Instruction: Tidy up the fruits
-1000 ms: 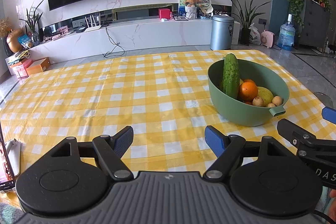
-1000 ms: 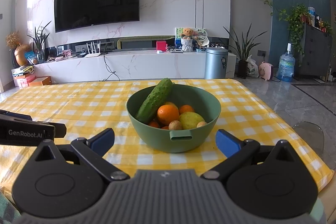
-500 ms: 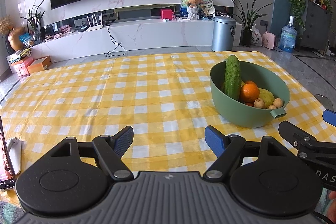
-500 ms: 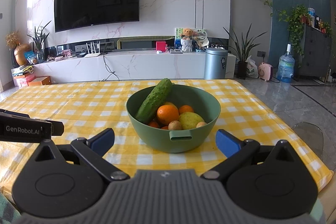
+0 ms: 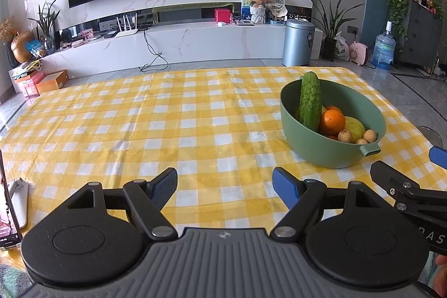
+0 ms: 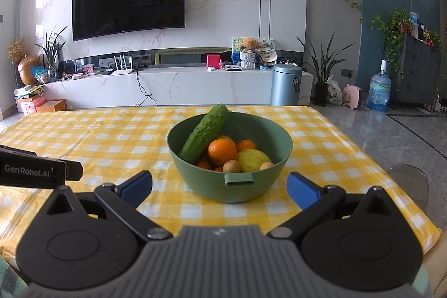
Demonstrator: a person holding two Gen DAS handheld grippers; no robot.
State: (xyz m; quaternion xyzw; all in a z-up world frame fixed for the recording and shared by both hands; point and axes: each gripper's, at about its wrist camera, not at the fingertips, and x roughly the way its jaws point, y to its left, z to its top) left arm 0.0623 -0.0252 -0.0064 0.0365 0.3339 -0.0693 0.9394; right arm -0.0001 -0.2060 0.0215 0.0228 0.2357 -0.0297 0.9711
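A green bowl (image 6: 195,180) (image 5: 321,150) stands on the yellow checked tablecloth (image 5: 167,124). Inside it a cucumber (image 6: 205,131) (image 5: 310,101) leans on the rim, with oranges (image 6: 222,151) (image 5: 332,121), a yellow-green fruit (image 6: 252,159) and small brown fruits (image 6: 231,166) around it. My right gripper (image 6: 219,187) is open just in front of the bowl, its blue pads either side of the bowl's handle. My left gripper (image 5: 225,186) is open over bare cloth, to the left of the bowl, holding nothing.
A phone on a white stand (image 5: 11,203) sits at the table's left edge. The table's right edge (image 6: 391,178) drops to a glass chair and tiled floor. Beyond the table are a TV wall, a white cabinet and a metal bin (image 6: 286,84).
The left gripper's view has drifted slightly, so the bowl sits a little further right and lower. The right gripper has barely moved. Both stay open.
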